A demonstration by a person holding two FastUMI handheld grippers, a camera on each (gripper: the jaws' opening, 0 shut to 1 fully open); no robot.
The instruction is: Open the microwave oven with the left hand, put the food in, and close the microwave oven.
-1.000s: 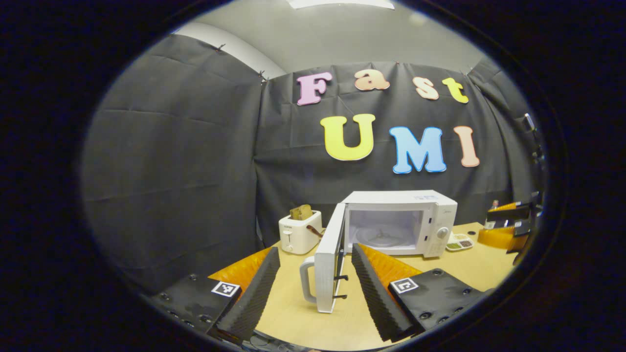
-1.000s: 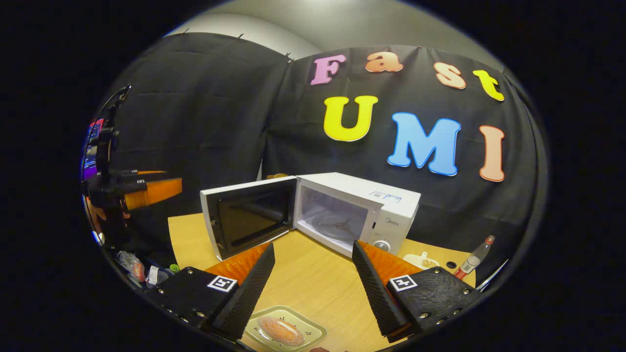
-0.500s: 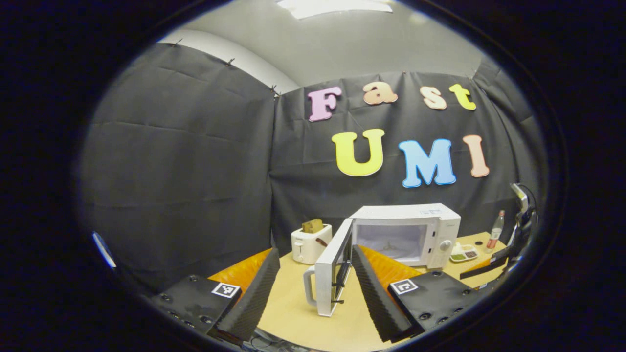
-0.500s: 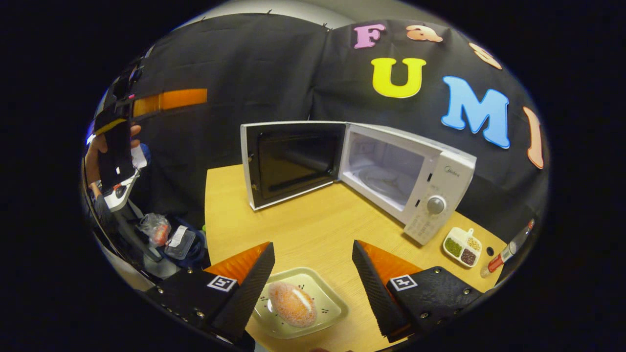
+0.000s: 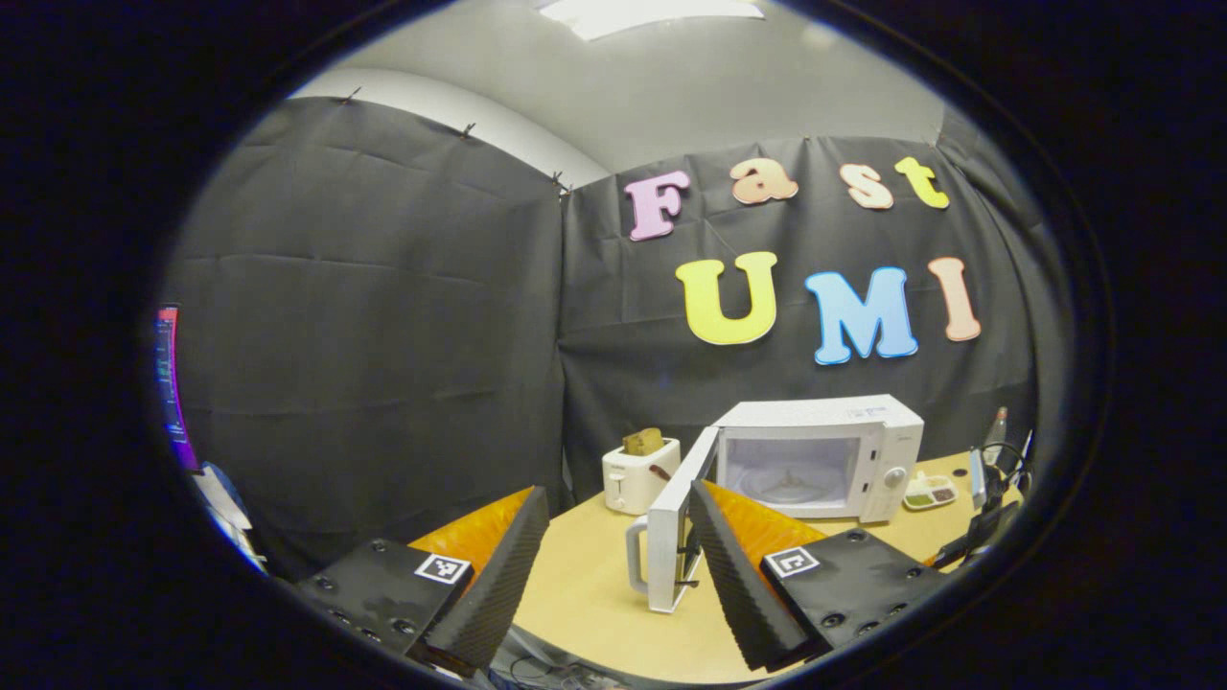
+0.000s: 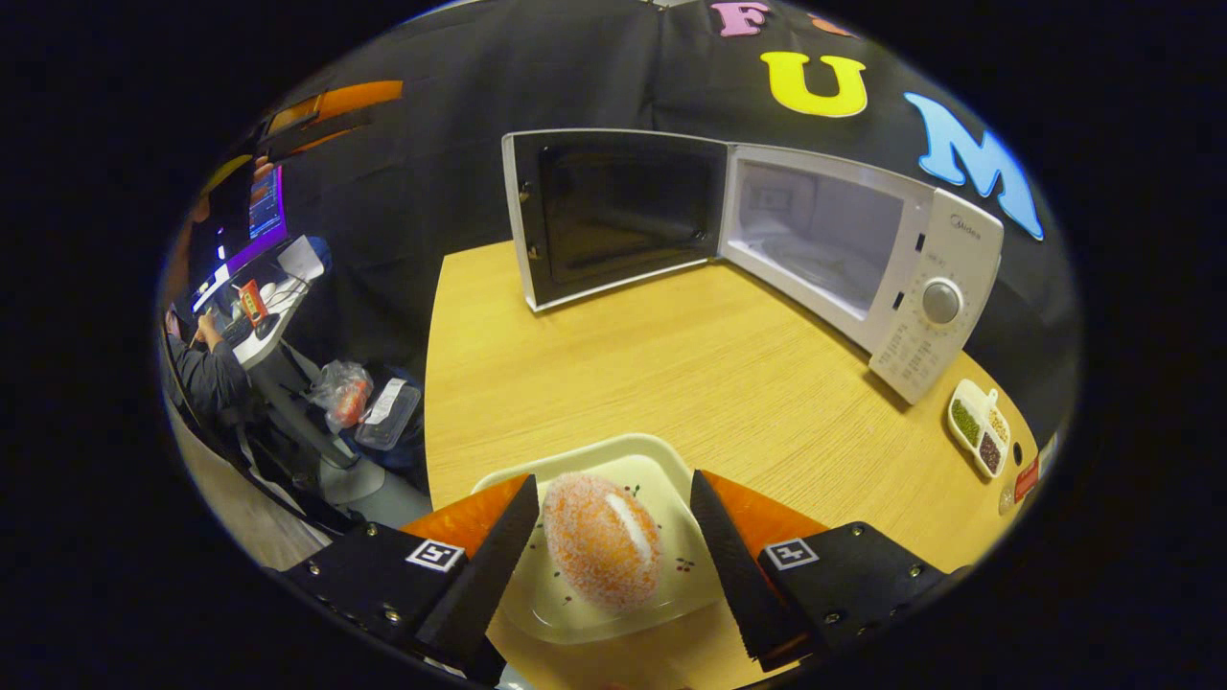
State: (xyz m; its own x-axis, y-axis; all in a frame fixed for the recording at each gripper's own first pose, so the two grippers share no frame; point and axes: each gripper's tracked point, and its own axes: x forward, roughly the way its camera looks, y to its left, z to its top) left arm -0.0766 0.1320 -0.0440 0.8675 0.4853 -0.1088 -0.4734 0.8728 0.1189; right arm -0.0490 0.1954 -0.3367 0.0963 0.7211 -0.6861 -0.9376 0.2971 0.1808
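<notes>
The white microwave stands at the back of the wooden table with its door swung wide open and its cavity bare. A sugared orange bun lies on a pale square plate near the table's front edge. My right gripper is open, one finger on each side of the bun and above the plate, touching neither that I can see. My left gripper is open and holds nothing; it is well back from the microwave, whose door shows edge-on with its handle toward me.
A white toaster with bread stands left of the microwave. A small divided dish and a red-capped bottle sit right of it. Off the table's left edge are a person at a desk and bagged items.
My right gripper has tilted down and come forward over the plate, so the bun now sits between its fingers. My left gripper has drawn farther back from the open microwave door.
</notes>
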